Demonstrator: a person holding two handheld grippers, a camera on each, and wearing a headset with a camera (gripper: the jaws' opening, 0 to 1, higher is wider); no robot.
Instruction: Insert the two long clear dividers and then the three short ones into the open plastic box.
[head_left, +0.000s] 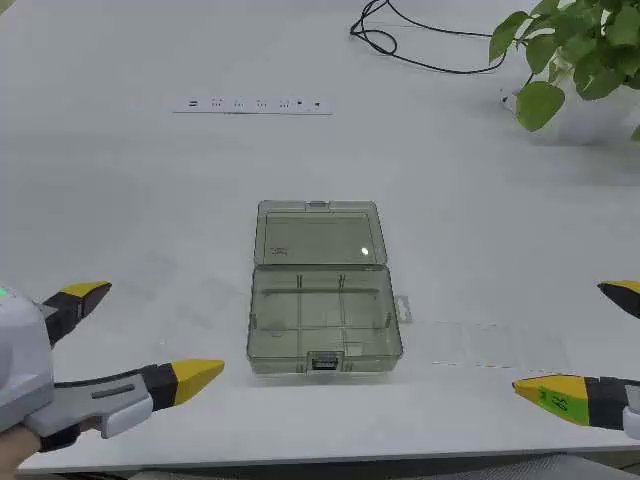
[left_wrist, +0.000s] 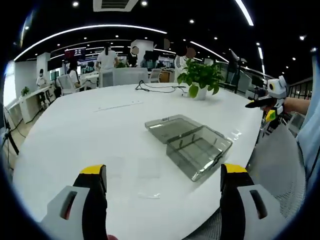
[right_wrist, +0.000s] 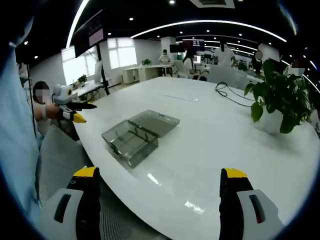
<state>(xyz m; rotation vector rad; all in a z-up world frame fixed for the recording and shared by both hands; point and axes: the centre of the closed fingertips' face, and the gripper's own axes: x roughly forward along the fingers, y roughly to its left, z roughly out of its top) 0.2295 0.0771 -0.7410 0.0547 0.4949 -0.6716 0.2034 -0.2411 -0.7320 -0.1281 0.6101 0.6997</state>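
From the near edge of the white workbench (head_left: 120, 200), the head view looks forward and down on the open smoke-tinted clear plastic box (head_left: 322, 320), close ahead. The left gripper view faces it low from the left, the right gripper view from the right. All three share the box and the leafy green potted plant (head_left: 575, 50).

No text reads with certainty. A dark mark, possibly two digits, is printed on one fingertip (head_left: 557, 401) of the right tongs (head_left: 558, 336) (head view), too small to confirm. The white strip (head_left: 252, 104) on the worktop (head_left: 130, 200) carries small dark marks, illegible. A hanging screen (right_wrist: 193, 44) shows red and white lettering, unreadable.
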